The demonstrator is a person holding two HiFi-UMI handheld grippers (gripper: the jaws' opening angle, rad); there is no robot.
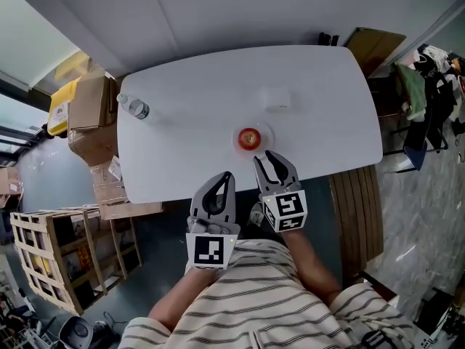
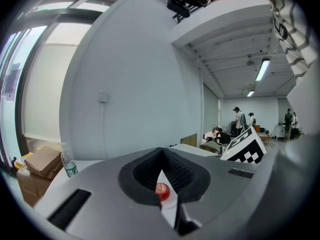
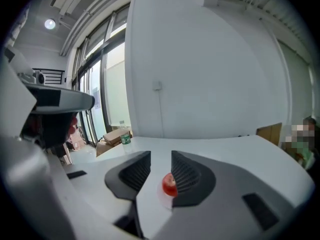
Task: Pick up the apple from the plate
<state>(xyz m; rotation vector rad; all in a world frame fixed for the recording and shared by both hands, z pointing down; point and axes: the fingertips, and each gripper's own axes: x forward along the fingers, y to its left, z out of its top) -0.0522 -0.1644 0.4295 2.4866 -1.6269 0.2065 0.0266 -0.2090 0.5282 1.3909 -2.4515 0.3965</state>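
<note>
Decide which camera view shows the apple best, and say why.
The head view: the whole apple sits unobstructed on its plate, seen from above. The right gripper view shows it partly hidden behind a finger; the left gripper view shows it small, peeking out under closed fingers.

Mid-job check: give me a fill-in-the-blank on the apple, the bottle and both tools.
The apple lies on a ___ on the table.
Of the left tool and right tool, the ___ one is nearer the apple.
The left tool's jaws are ___.
In the head view the water bottle stands at the table's ___ end.
Missing: plate; right; shut; left.
</note>
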